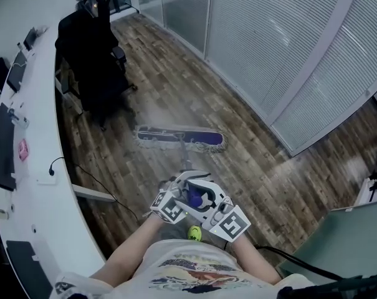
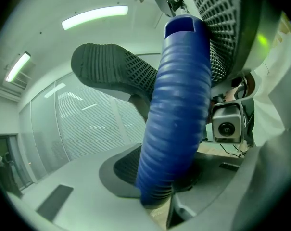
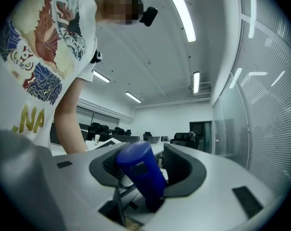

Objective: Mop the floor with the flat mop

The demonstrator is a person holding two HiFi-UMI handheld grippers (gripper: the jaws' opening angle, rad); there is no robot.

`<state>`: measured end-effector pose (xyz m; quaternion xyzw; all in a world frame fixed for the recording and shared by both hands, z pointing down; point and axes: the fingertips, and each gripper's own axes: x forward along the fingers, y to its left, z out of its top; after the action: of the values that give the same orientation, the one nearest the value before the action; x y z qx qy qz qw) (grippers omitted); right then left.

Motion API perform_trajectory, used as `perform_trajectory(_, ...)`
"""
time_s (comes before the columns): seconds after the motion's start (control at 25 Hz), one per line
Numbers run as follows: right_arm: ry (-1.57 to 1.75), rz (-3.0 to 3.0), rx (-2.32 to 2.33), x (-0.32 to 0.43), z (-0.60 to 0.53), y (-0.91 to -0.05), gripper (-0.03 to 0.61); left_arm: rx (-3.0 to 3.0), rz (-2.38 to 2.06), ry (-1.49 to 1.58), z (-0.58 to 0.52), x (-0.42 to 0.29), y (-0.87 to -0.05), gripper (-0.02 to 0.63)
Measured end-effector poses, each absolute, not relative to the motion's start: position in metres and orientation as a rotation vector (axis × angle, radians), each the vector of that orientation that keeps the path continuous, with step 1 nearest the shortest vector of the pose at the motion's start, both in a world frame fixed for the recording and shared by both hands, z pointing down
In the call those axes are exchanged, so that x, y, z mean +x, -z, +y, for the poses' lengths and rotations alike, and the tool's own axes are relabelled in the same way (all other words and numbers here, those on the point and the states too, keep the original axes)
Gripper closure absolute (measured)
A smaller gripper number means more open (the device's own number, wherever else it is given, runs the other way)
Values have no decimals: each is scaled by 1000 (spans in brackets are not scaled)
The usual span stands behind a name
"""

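**A:** Where is the mop?

**B:** The flat mop [image 1: 180, 138] lies flat on the wooden floor [image 1: 176, 61] straight ahead of the person. It is between the black office chair [image 1: 91, 48] and the glass partition [image 1: 269, 42], near the chair's base but apart from it.

**A:** And the hold?

**B:** Both grippers are at the top of the mop handle [image 1: 186, 158], close to the person's chest. The left gripper [image 2: 157, 177] has its fingers [image 2: 126, 165] pinching the ribbed blue grip [image 2: 176, 105]. The right gripper [image 3: 145, 172] has its fingers [image 3: 183, 170] clamped on the grip's very end, just above.

**A:** What could go wrong?

**B:** With both holds bunched at the top, I'd say leverage is poor. The round grip could turn between the pads, so one edge of the head lifts and skips floor. A sweep towards the chair would likely knock its base. The cable [image 1: 98, 182] trailing off the worktop [image 1: 42, 136] could also snag the head and tug whatever is plugged in.

**A:** Counts?

**B:** One mop, two grippers, and one chair close by, with several more far off in the right gripper view. There is one cable on the left, and what looks like a second cable [image 1: 294, 263] on the right.
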<state>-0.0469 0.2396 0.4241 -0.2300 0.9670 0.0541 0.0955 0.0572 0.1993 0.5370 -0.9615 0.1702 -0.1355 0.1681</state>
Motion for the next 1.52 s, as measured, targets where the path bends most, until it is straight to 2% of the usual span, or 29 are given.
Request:
perform_trajectory(0.32, -181, 2909, -601, -73, 156, -431, 370, -2727, 530, 377, 111, 34, -542, 517)
perform_trajectory(0.92, -248, 2958, -579, -179, -80, -430, 366, -2744, 520, 383, -127, -68, -536, 517)
perform_trajectory(1.52, -302, 2995, -463, -200, -293, -435, 360, -2757, 638, 374, -350, -92, -540, 518)
